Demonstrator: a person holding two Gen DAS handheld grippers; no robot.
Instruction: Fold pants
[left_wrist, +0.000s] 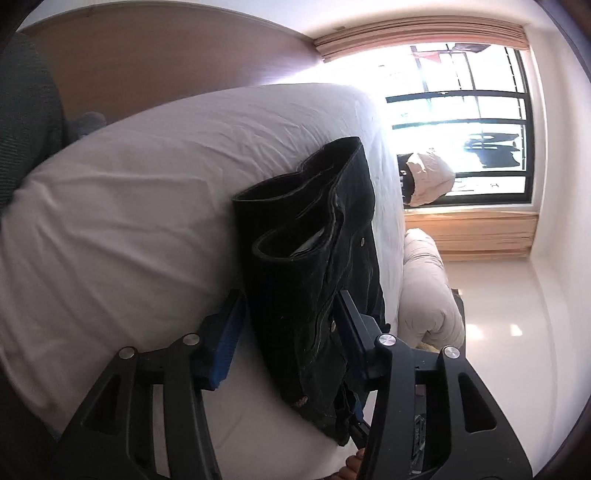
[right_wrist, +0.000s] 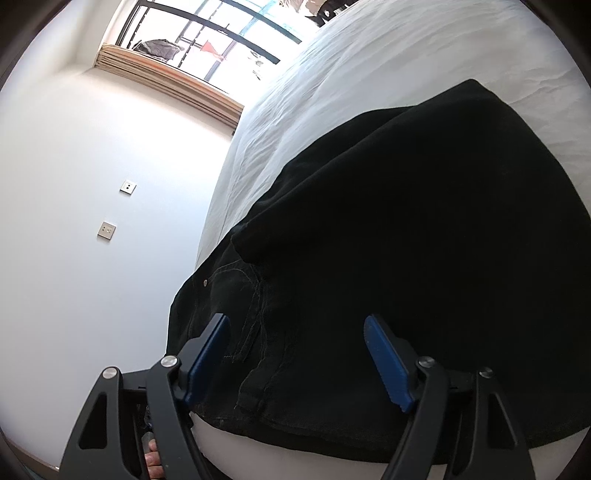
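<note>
Black pants (left_wrist: 314, 266) lie folded in a compact stack on the white bed (left_wrist: 129, 206). In the left wrist view the stack's hems and a riveted pocket show between my left gripper's (left_wrist: 288, 314) blue-padded fingers, which stand open around the stack's near end. In the right wrist view the pants (right_wrist: 406, 240) fill the middle, with a stitched pocket and belt loop near the edge. My right gripper (right_wrist: 295, 354) is open, its fingers spread on either side of the near edge of the pants without pinching them.
The bed's white sheet (right_wrist: 369, 74) runs toward a barred window (left_wrist: 461, 122) with a rolled blind. A beige bundle of bedding (left_wrist: 428, 295) lies beside the bed. A white wall with two sockets (right_wrist: 107, 230) stands on one side.
</note>
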